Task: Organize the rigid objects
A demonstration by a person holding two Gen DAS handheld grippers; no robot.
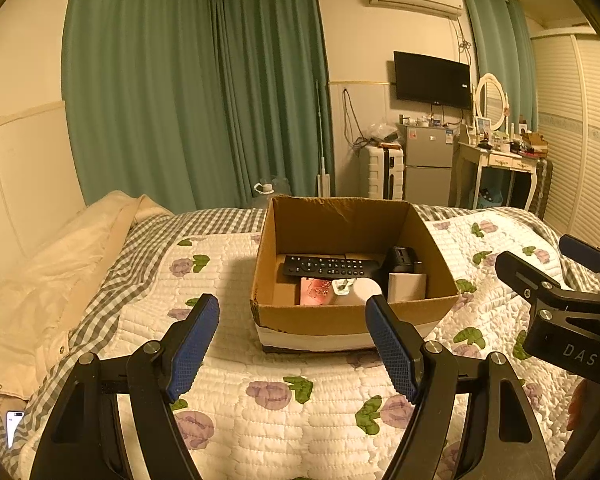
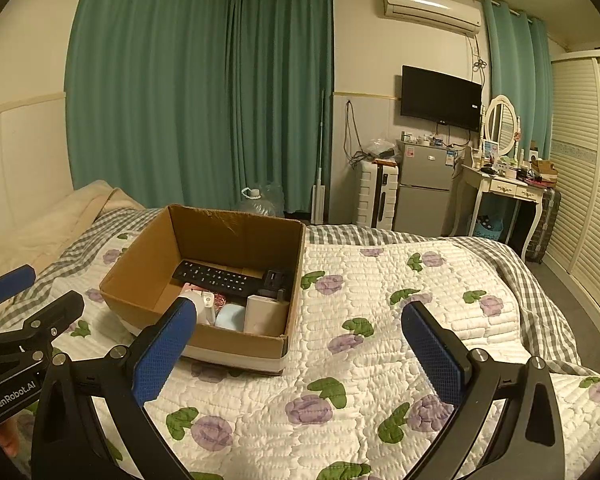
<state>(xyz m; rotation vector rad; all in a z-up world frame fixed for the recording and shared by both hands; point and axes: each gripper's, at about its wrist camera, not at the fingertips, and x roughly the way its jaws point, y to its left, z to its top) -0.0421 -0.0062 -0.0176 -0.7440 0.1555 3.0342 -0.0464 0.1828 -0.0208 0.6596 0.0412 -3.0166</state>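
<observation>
An open cardboard box (image 1: 268,276) (image 2: 140,280) stands on the flowered quilt. Inside lie a black remote (image 1: 330,267) (image 2: 216,278), a black adapter (image 1: 402,259) (image 2: 274,278), a white block (image 1: 406,286) (image 2: 264,314), a pink item (image 1: 315,292), a white bottle (image 2: 208,304) and a pale round case (image 1: 367,290) (image 2: 230,317). My left gripper (image 1: 292,344) is open and empty, just short of the box's near wall. My right gripper (image 2: 298,352) is open and empty over the quilt, right of the box. The right gripper also shows at the edge of the left wrist view (image 1: 560,276).
The quilt (image 2: 380,300) covers the bed. A cream duvet (image 1: 48,280) lies bunched at the left. A phone (image 1: 14,426) lies at the bed's left edge. Green curtains, a fridge (image 2: 424,188), a dressing table (image 2: 504,188) and a wardrobe stand beyond the bed.
</observation>
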